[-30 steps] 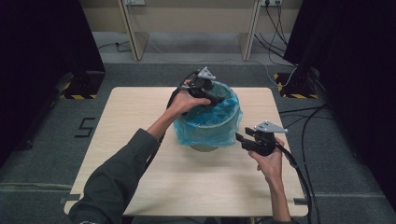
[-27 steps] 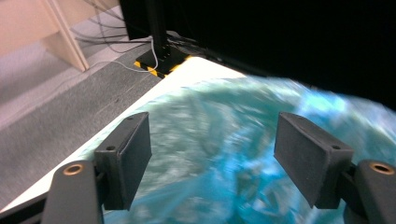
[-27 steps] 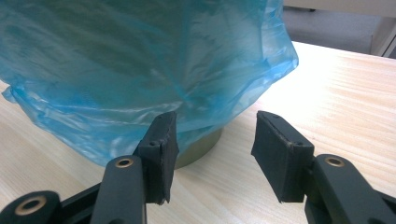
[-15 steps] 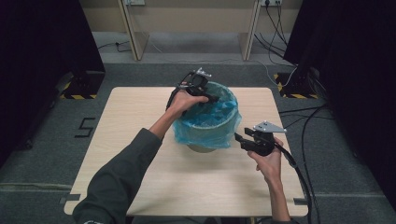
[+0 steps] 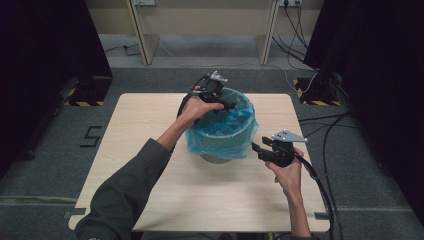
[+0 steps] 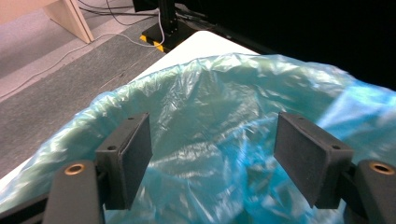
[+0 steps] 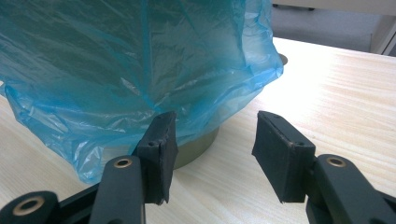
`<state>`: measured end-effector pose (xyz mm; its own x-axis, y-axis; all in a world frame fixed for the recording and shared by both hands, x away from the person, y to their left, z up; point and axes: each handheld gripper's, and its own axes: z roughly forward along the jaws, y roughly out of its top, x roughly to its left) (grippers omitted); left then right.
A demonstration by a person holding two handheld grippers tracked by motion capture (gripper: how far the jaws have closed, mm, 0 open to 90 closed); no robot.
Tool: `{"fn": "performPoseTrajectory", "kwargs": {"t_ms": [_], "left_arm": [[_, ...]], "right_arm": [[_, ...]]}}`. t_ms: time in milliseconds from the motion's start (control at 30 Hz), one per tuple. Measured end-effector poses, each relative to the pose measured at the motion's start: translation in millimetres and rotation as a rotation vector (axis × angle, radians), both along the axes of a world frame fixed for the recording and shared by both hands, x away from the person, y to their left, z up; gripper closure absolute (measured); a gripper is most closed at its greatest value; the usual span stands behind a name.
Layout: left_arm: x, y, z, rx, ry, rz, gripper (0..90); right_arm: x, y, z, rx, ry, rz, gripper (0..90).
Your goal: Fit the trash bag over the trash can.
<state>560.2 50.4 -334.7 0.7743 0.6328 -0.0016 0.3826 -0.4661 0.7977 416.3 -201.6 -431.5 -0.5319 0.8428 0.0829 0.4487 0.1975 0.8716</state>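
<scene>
Bin (image 5: pixel 216 158) mostly under blue bag (image 5: pixel 222 131)

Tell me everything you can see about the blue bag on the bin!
The blue bag is thin, crinkly, see-through plastic. It lines a round bin standing upright in the middle of the table. Its top is folded over the rim and hangs loosely down the outside, nearly hiding the bin, whose tan bottom edge peeks out. The bag looks empty inside. The left gripper is at its far rim with open jaws; the right gripper waits beside it, apart.
</scene>
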Motion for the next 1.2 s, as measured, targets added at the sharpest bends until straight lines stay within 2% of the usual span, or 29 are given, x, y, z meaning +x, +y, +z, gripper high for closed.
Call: {"fn": "performPoseTrajectory", "kwargs": {"t_ms": [100,267,433,667,767,867,1067,1200], "left_arm": [[-5.1,-0.1,1.6,0.000,0.021,-0.014,27.8],[-9.6,-11.7,-7.4,0.024,0.040,-0.065,28.7],[-1.3,-21.9,-22.4,0.022,0.075,-0.068,29.5],[3.7,-27.9,-33.6,0.024,0.069,-0.064,28.3],[1.1,-27.0,-29.2,0.019,0.053,-0.070,28.2],[-2.5,-24.0,-19.7,-0.005,0.020,-0.059,27.8],[-8.8,-13.1,-1.0,-0.035,-0.017,-0.053,27.5],[-12.5,0.7,12.8,-0.031,-0.019,-0.055,27.3]], "right_arm": [[0.2,0.4,-0.3,0.000,-0.001,0.000,48.9],[0.7,0.8,-0.8,-0.005,0.002,-0.001,48.6],[1.1,0.3,-1.0,-0.004,-0.003,-0.001,48.3],[1.7,-0.2,-2.0,-0.003,0.007,-0.003,48.1],[1.7,-0.8,-1.8,0.003,0.003,-0.002,48.1],[1.7,-0.8,-1.6,0.003,0.004,-0.004,48.1],[1.3,-1.5,-0.5,0.007,0.005,-0.010,47.8],[0.9,-2.8,0.2,0.009,0.000,-0.012,47.6]]}}
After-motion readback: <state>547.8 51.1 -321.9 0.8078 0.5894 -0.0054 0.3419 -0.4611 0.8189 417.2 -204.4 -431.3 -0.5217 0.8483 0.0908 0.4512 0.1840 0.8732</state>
